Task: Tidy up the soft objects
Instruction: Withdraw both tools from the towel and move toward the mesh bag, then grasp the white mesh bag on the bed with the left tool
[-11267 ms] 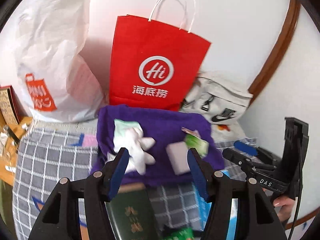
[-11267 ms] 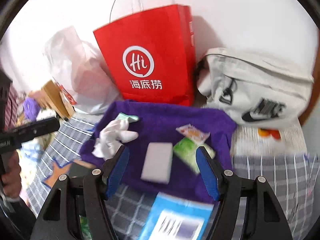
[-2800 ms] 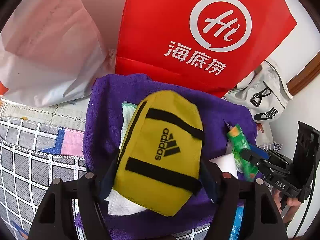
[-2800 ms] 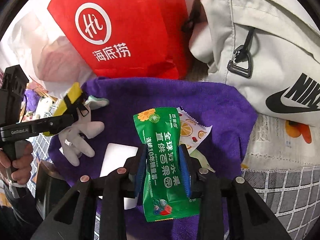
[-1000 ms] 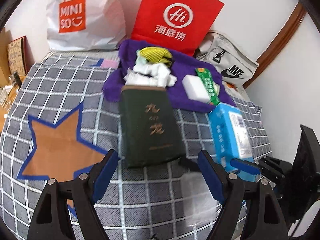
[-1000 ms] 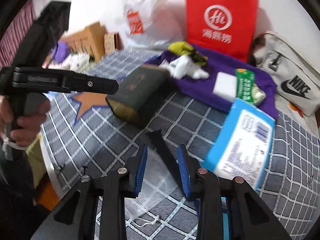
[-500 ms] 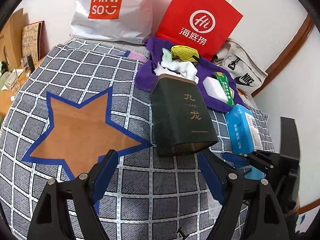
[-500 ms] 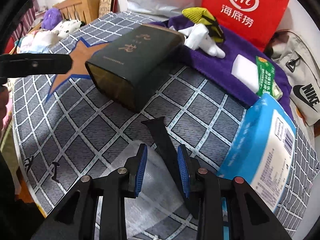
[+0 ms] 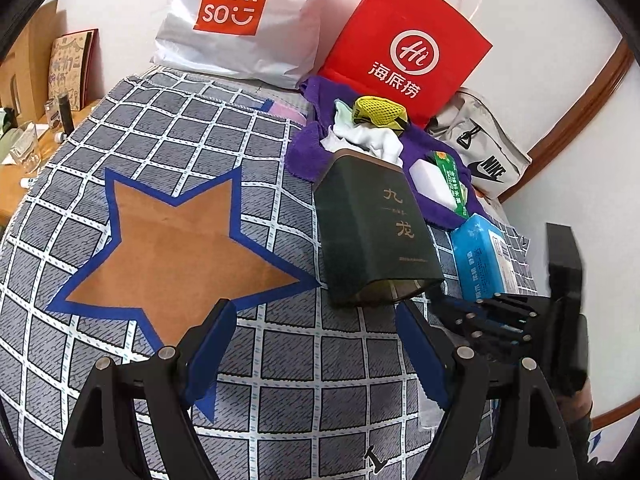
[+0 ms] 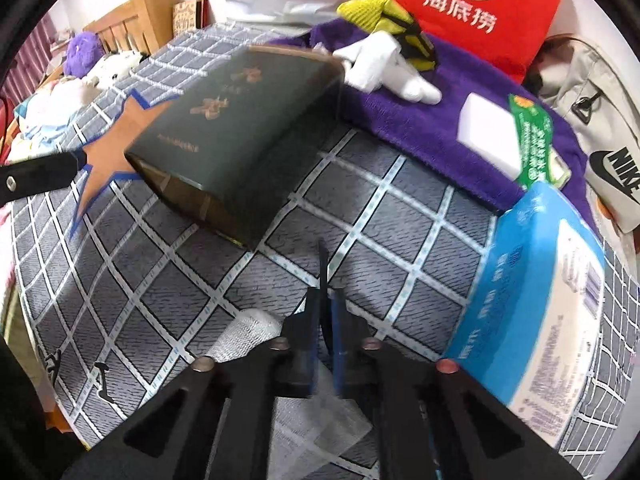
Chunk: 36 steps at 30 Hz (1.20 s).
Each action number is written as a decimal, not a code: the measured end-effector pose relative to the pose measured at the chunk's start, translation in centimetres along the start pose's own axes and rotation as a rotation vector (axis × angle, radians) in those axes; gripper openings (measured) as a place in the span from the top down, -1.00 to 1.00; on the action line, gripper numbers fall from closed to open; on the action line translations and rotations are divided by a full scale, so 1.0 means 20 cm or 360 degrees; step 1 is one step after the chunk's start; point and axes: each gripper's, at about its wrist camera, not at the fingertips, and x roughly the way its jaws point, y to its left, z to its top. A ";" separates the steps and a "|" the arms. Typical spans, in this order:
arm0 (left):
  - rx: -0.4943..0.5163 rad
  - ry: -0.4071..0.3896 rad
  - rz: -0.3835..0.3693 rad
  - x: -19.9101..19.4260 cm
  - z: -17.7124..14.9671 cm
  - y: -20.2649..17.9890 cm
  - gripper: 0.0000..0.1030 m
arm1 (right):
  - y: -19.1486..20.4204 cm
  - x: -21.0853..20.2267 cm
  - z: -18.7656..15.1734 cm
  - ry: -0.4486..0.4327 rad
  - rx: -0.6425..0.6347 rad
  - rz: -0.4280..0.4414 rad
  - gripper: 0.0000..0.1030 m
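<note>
Just now our right hand-held gripper (image 10: 322, 312) closed from a narrow gap onto the black strap (image 10: 323, 268) of the white mesh pouch (image 10: 244, 332). The pouch lies on the bed cover (image 10: 180, 280), well short of the purple towel (image 10: 420, 128). We judge it the next pickup. Left hand-held gripper (image 9: 316, 344) wide, empty. Only the right wrist view shows the pinch; only the left shows the whole star print (image 9: 168, 248).

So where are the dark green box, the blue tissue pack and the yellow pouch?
Dark green box (image 9: 372, 224): left wrist view, on its lettered top face.
Blue tissue pack (image 10: 536, 280): right wrist view, on its blue side.
Yellow pouch (image 9: 378, 110): left wrist view, on its mesh top.
</note>
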 end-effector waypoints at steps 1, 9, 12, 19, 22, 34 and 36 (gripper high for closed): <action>-0.0002 -0.0002 0.0002 0.00 0.00 0.00 -0.56 | -0.01 -0.03 0.00 -0.0024 0.0032 0.0040 0.94; 0.0046 -0.0001 0.0036 -0.05 -0.04 -0.06 -0.56 | -0.06 -0.24 -0.06 -0.0200 0.0149 0.0057 0.95; 0.0084 0.0015 0.0052 -0.06 -0.07 -0.11 -0.55 | -0.10 -0.33 -0.09 -0.0271 0.0195 0.0063 0.95; 0.0208 0.0110 0.0066 -0.01 -0.20 -0.26 -0.55 | -0.13 -0.49 -0.24 -0.0376 0.0243 0.0063 0.95; 0.0254 0.0166 0.0051 0.04 -0.27 -0.32 -0.55 | -0.14 -0.52 -0.33 -0.0390 0.0268 0.0069 0.95; 0.0453 0.0333 0.0009 0.26 -0.47 -0.56 -0.57 | -0.26 -0.51 -0.66 -0.0395 0.0423 0.0051 0.95; 0.0480 0.0349 -0.0020 0.27 -0.48 -0.58 -0.63 | -0.29 -0.50 -0.68 -0.0392 0.0463 0.0051 0.95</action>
